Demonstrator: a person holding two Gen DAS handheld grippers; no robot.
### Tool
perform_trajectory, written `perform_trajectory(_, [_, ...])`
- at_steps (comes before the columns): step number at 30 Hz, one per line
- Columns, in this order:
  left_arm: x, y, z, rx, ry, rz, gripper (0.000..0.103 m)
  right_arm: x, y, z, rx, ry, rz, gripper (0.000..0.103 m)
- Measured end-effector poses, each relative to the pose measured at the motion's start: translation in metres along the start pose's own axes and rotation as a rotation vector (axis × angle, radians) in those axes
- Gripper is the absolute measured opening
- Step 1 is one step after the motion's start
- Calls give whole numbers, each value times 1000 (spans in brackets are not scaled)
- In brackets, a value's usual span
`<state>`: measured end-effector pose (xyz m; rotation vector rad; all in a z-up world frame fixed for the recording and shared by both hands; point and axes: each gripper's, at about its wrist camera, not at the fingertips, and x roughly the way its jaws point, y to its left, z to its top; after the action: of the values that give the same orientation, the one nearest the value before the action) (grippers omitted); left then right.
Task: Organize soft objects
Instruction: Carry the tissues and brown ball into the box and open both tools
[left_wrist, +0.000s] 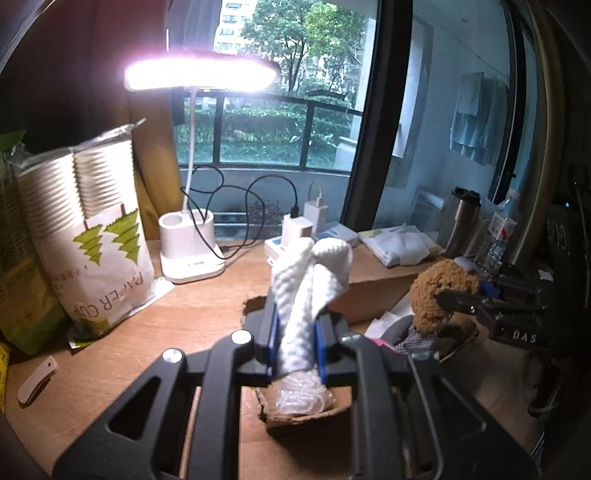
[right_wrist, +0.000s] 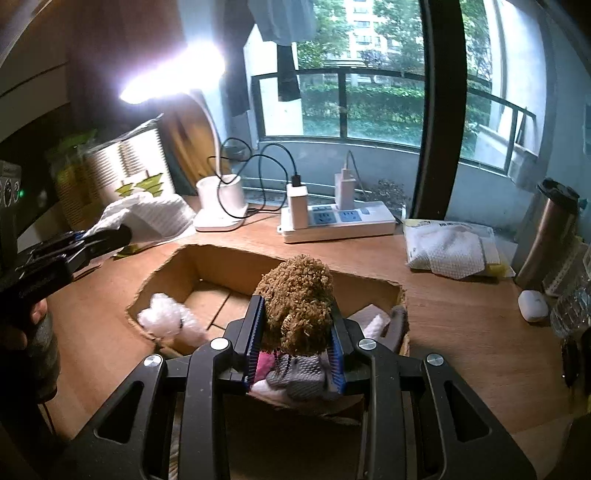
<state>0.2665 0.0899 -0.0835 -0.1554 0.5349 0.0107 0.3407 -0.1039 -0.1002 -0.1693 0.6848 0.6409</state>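
Left view: the left gripper (left_wrist: 295, 347) hides most of the box (left_wrist: 306, 415); its jaws clamp a white cloth (left_wrist: 310, 291). Bubble wrap (left_wrist: 303, 397) lies in the box at 6 o'clock.

Right view: the right gripper's (right_wrist: 297, 350) jaws clamp a brown plush (right_wrist: 299, 299) over the box (right_wrist: 207, 266); a grey item (right_wrist: 303, 376) below is unclear. A power strip (right_wrist: 340, 221) stands on the table (right_wrist: 461, 325) at 12 o'clock.

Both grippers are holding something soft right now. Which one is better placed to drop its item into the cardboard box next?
Right, probably. The right gripper holds the brown plush toy directly above the cardboard box. The left gripper holds its white cloth over the box's side, near the bubble wrap.
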Motion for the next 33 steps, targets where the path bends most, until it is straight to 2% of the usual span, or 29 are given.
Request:
perform_trajectory(20, [64,5,-18,-29,154,-19,18,60,-17,-6,37,104,33,33])
perform_trajectory(27, [75,6,-22,-37,202,-10,25,68,-19,-8,51,131,24,33])
perform_trajectory(29, [74,4,-22,-32,203,-8,27,69,-19,-9,53,133,16,38])
perform_trajectory(32, [72,4,-21,-28,199,-4,39,67,-19,-8,55,130,4,42])
perform_trajectory(33, [70,4,-21,-31,197,-7,50,65,-19,-8,56,127,-1,43])
